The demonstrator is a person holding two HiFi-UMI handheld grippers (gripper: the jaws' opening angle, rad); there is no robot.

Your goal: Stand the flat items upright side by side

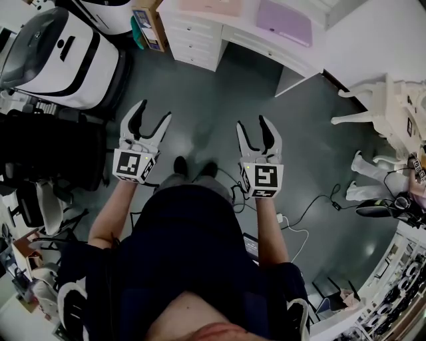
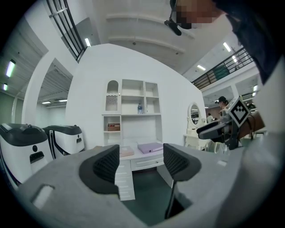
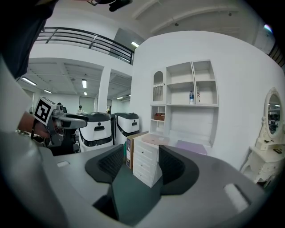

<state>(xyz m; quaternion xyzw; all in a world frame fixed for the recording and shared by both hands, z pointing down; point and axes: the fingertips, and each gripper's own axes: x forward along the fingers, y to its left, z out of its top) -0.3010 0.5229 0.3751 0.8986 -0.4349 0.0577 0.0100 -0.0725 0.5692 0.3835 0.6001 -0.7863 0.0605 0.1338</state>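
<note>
Nothing has been picked up yet, so I'd judge this as the approach before the first grasp. The person stands on the dark floor (image 1: 219,100) with both arms held out. The left claw (image 1: 152,113) has its jaws moderately apart with only air between them, and the right claw (image 1: 254,124) is spread much the same and is just as empty. Ahead is the white surface (image 1: 247,20) over a drawer unit (image 1: 194,41). On it a pink flat item (image 1: 208,6) and a purple flat item (image 1: 285,21) lie on their faces, near each other but not touching. Both are well apart from either claw. The purple one is more in line with the right claw and the pink one sits between the two. The next move looks like stepping in close, then working a jaw under an edge so the item can be tipped up. Thin, flat things like these may slide rather than lift.
</note>
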